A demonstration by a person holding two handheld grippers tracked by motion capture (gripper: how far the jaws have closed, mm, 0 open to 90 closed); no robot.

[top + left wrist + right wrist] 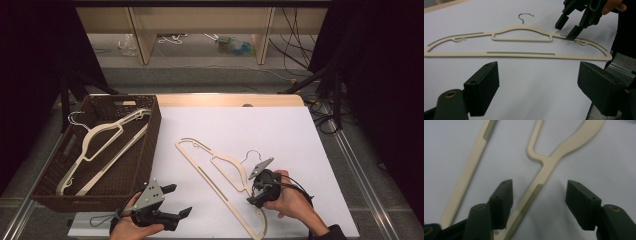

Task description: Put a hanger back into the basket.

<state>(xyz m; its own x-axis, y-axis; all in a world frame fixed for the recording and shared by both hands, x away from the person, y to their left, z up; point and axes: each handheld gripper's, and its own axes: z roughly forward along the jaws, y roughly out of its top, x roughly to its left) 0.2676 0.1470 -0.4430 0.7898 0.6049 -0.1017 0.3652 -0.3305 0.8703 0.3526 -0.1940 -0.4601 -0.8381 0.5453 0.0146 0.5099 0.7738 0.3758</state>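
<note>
1. White sheeting (240,130) covers the wooden table in the high view, with dark curtains at both sides and a pale shelf unit behind. No writing or brand can be read. A brown woven basket (150,145) stands at the left edge and holds one cream hanger (100,145). A second cream hanger (220,180), flat and thin with a metal hook, lies on the sheet. The right gripper (254,192) is down at its shoulder; the left gripper (177,200) is apart from it, jaws wide.
2. Left gripper view: its two black block jaws stand wide with nothing between them. The hanger (519,53) lies beyond, with grey ribbed strips on it.
3. Right gripper view: the jaws straddle the hanger arm (544,177) without pressing it; the ribbed strip runs between them.
</note>
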